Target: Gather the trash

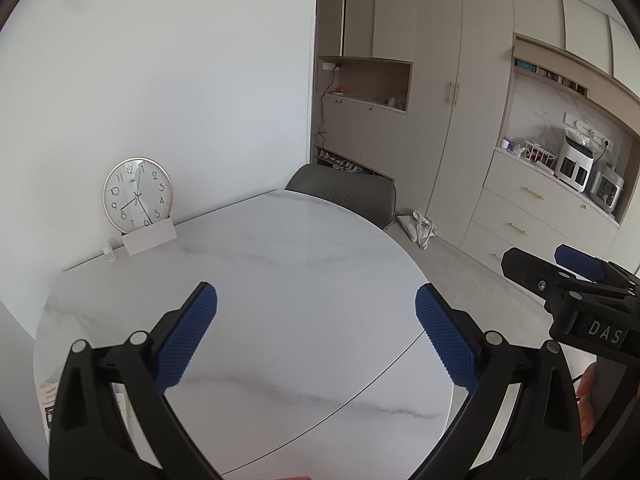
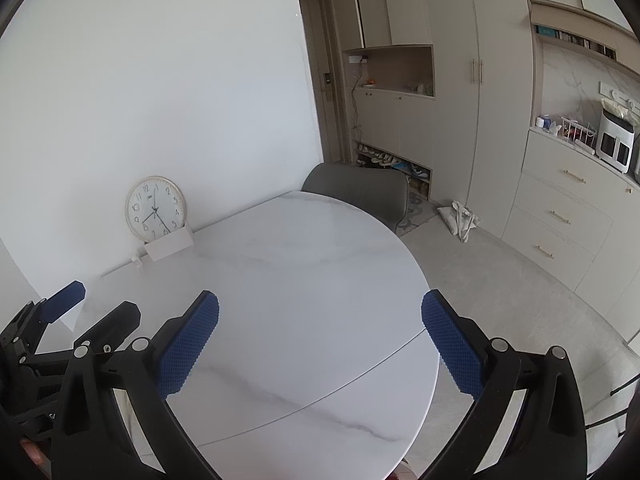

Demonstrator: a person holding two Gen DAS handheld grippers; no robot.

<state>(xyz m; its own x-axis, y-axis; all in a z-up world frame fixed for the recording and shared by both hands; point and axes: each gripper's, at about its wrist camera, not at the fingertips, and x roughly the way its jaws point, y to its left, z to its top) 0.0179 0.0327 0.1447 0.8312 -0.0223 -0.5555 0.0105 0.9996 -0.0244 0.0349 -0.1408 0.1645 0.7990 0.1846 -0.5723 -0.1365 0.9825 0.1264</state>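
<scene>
Holding my left gripper [image 1: 316, 336] and right gripper [image 2: 320, 338] spread wide and empty over the marble table [image 1: 288, 264], I see no trash here (so I can't tell if it's soft or stiff).
</scene>
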